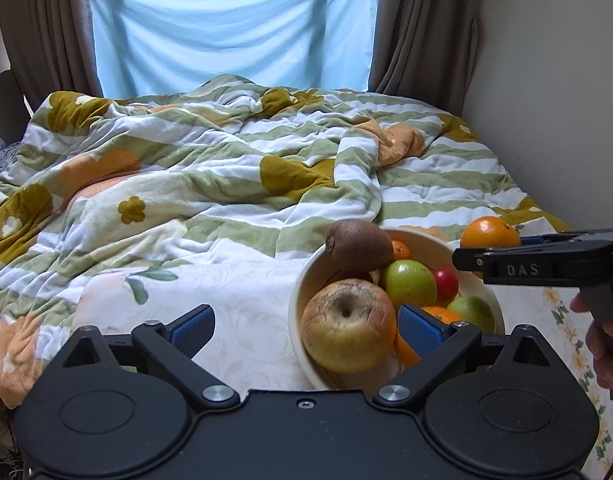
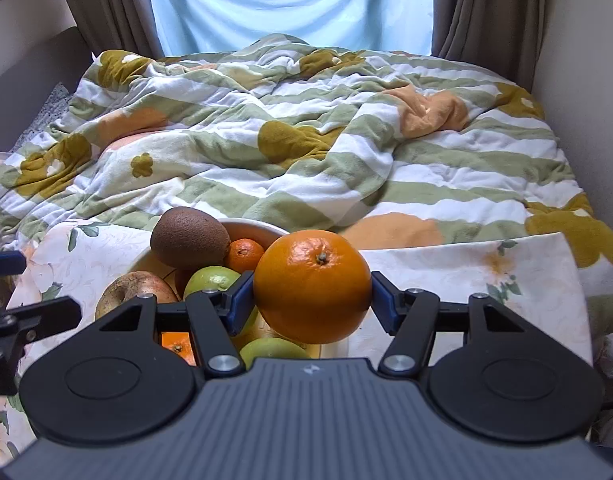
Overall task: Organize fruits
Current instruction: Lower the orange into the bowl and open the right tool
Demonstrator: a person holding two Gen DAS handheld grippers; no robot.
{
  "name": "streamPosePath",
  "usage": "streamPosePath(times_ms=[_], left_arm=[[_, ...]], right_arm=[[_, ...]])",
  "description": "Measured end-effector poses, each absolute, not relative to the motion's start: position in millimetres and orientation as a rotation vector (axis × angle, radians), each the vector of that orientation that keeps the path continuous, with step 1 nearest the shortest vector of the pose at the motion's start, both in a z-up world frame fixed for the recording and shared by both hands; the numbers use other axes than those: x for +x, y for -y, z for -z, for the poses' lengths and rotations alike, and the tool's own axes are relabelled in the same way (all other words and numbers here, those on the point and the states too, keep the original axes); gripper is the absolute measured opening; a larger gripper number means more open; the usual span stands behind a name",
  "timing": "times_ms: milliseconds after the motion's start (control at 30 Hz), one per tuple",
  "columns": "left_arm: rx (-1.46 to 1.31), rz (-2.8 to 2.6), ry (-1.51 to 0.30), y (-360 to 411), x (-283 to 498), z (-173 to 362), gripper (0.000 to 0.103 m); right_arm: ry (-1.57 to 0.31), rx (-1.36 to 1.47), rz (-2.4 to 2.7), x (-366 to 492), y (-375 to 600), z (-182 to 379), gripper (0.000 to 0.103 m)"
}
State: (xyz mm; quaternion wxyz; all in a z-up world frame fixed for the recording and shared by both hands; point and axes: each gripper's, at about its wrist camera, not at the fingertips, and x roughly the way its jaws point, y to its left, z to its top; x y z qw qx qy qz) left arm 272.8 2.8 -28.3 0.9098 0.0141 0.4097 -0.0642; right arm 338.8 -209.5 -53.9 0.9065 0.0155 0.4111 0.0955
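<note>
A big orange is pinched between the blue pads of the right gripper and held up over the near right side of the cream bowl. In that bowl a heap of fruit is piled: a bruised yellowish apple at the front, a brown kiwi perched on top at the back, a green apple in the middle, a small mandarin behind it, a little red fruit, plus more green and orange pieces low down. The left gripper is spread wide and empty, its jaws just off the bowl's left side. The bowl is set on a floral cloth, with a striped flowered blanket rumpled behind.
</note>
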Motion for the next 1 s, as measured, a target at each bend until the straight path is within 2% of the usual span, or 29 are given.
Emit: streamPosePath(times_ms=[333, 467, 700, 1000], left_arm=[[0.009, 0.103, -0.850, -13.6, 255.3, 34.0, 0.100], [0.008, 0.105, -0.849, -12.0, 248.4, 33.7, 0.100], [0.015, 0.105, -0.820, -4.9, 231.3, 21.6, 0.100], [0.009, 0.098, -0.759, 6.7, 191.9, -7.9, 0.100]], right_arm=[[-0.848, 0.020, -0.207, 340.6, 209.6, 73.4, 0.077], [-0.798, 0.016, -0.210, 334.1, 209.1, 66.5, 0.103], [-0.779, 0.003, -0.186, 316.5, 214.0, 56.6, 0.103], [-0.735, -0.007, -0.178, 272.4, 224.4, 18.0, 0.103]])
